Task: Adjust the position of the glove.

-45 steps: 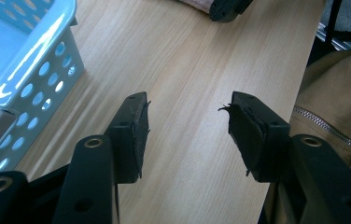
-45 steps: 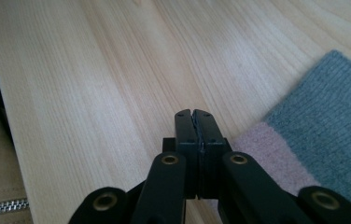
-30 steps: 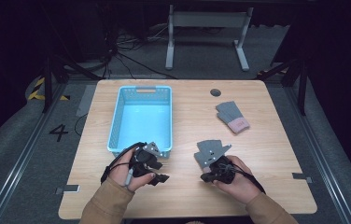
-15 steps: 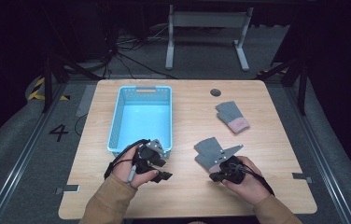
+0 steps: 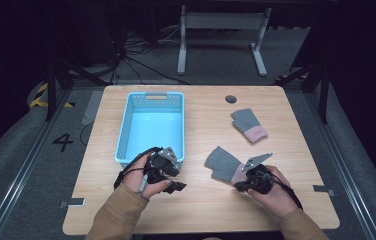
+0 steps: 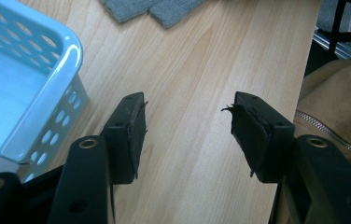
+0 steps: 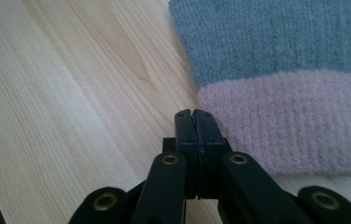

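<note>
Right gripper view: the right gripper [image 7: 195, 114], jaws pressed together on nothing, sits just beside the pink cuff of a grey knitted glove [image 7: 276, 70] lying flat on the wooden counter [image 7: 71, 93]. The left gripper [image 6: 187, 123] gapes wide near a light-blue perforated plastic basket [image 6: 47, 79].

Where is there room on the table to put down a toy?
Bare wood lies between the basket and the far glove, and along the table's right edge. The near edge is crowded: both hands, plus the near glove by the right fingers.
</note>
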Demonstrator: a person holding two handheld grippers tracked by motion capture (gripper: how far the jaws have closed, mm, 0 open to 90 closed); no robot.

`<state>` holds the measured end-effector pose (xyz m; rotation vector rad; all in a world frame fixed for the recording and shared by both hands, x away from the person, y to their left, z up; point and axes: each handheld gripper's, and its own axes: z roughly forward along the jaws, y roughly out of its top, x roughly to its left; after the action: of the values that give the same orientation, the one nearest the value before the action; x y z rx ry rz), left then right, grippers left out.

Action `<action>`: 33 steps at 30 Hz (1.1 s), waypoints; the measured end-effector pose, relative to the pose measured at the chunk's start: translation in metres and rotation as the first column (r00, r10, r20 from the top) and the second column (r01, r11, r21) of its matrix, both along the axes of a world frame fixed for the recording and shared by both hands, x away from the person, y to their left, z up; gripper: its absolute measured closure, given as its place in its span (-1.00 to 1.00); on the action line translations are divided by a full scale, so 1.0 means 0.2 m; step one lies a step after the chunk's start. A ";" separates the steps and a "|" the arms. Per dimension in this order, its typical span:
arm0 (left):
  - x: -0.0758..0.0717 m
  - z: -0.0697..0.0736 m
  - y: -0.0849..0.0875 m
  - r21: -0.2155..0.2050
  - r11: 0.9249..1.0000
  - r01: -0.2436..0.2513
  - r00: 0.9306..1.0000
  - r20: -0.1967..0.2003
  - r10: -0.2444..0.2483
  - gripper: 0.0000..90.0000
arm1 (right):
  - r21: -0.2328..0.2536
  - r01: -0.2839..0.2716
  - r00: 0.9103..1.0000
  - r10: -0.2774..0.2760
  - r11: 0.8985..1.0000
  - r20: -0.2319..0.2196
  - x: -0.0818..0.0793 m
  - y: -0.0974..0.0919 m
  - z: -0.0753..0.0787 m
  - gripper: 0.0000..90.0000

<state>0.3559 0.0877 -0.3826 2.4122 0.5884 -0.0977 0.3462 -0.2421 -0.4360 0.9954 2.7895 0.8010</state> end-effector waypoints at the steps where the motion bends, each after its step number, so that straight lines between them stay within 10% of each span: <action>1: 0.00 0.00 0.00 0.000 1.000 0.000 1.000 0.000 0.000 0.02 | 0.001 0.003 1.000 -0.003 1.000 -0.001 0.00 0.00 0.00 1.00; 33: -0.01 0.00 0.06 -0.011 0.999 -0.036 0.999 0.009 0.036 0.00 | -0.007 0.099 0.995 -0.099 0.995 0.030 0.11 -0.14 -0.01 1.00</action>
<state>0.3530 0.0999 -0.3821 2.3893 0.6250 -0.0741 0.3684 -0.2701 -0.4381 1.1015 2.6929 0.7837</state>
